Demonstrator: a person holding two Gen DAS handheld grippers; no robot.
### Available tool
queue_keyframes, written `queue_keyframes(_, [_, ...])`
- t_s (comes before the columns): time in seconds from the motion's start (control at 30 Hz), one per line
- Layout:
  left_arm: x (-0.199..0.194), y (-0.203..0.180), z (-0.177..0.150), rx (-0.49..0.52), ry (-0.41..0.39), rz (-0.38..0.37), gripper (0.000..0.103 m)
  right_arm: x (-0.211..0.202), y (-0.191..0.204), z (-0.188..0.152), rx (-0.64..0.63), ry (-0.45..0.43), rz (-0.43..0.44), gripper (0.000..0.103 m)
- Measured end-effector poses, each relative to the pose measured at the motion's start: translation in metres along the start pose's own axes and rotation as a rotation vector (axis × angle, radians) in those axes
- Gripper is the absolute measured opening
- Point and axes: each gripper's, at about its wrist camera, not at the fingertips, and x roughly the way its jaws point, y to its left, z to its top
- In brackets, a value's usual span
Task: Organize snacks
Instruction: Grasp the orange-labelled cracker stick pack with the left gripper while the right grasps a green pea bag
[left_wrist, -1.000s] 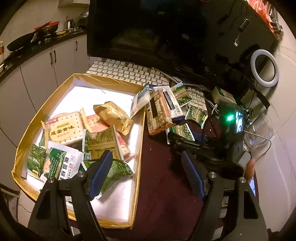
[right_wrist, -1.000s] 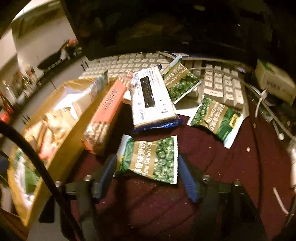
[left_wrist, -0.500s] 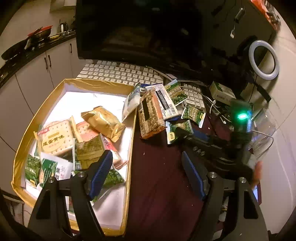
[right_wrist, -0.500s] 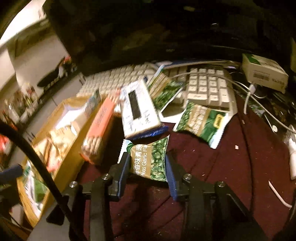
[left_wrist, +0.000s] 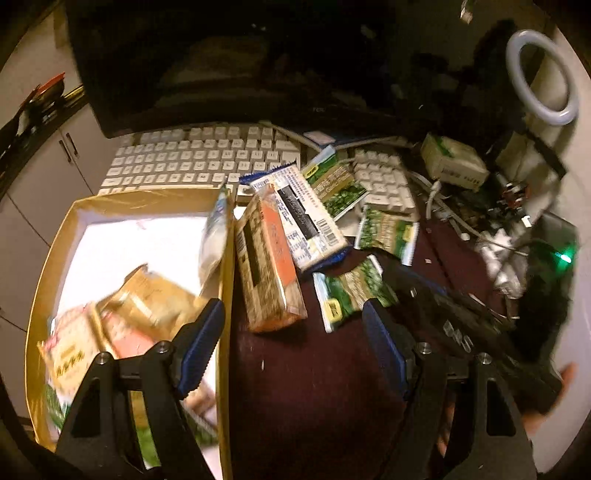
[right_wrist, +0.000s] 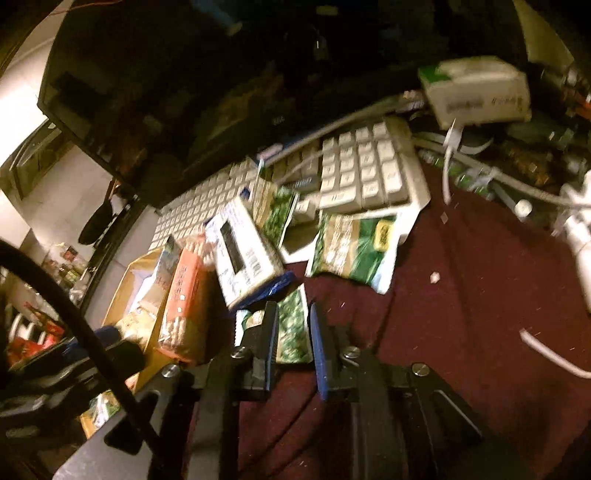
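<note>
The right gripper is being closed on the pea pack, which a second ago was lying flat between wide jaws; now it is being pinched, edge-up, between the pads. The left gripper is being kept spread and empty, shifted from over the box toward the cracker pack just ahead. Likely next: pea pack carried to the box at left.

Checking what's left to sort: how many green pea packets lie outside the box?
3: one between the right gripper's fingers, one before the keyboard, one on it. Others may be hidden.
</note>
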Motion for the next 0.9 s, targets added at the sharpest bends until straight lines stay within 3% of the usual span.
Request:
queue_keyframes(0.03, [0.007, 0.0, 0.005, -0.005, 0.005, 0.007, 0.076, 0.002, 0.0, 0.001, 0.003, 0.009, -0.005, 0.049])
queue_keyframes(0.1, [0.019, -0.001, 0.011, 0.002, 0.014, 0.028, 0.069, 0.001, -0.003, 0.001, 0.008, 0.007, -0.008, 0.058])
queue_keyframes(0.13, [0.025, -0.001, 0.014, 0.01, 0.028, 0.041, 0.059, 0.001, -0.002, 0.001, 0.008, 0.003, -0.019, 0.058])
queue_keyframes(0.17, [0.032, -0.001, 0.017, 0.017, 0.047, 0.048, 0.057, 0.0, -0.003, 0.001, 0.006, -0.001, -0.051, 0.058])
queue_keyframes(0.27, [0.049, -0.003, 0.021, 0.045, 0.063, 0.089, 0.051, -0.001, -0.006, 0.0, 0.016, 0.006, -0.039, 0.058])
queue_keyframes(0.33, [0.057, -0.001, 0.02, 0.051, 0.07, 0.107, 0.037, -0.004, -0.006, 0.001, 0.006, -0.009, -0.063, 0.058])
queue_keyframes(0.47, [0.049, 0.006, 0.012, 0.05, 0.049, 0.101, 0.027, -0.003, -0.001, -0.002, -0.009, -0.002, -0.049, 0.058])
queue_keyframes(0.57, [0.029, 0.017, -0.003, -0.005, 0.074, 0.016, 0.021, 0.005, 0.013, -0.004, -0.053, 0.022, -0.025, 0.058])
queue_keyframes(0.73, [-0.003, 0.031, -0.052, -0.087, 0.124, -0.14, 0.02, 0.02, 0.03, -0.009, -0.144, 0.079, -0.039, 0.058])
queue_keyframes(0.9, [-0.016, 0.034, -0.077, -0.112, 0.12, -0.154, 0.02, 0.028, 0.051, -0.015, -0.277, 0.071, -0.131, 0.058])
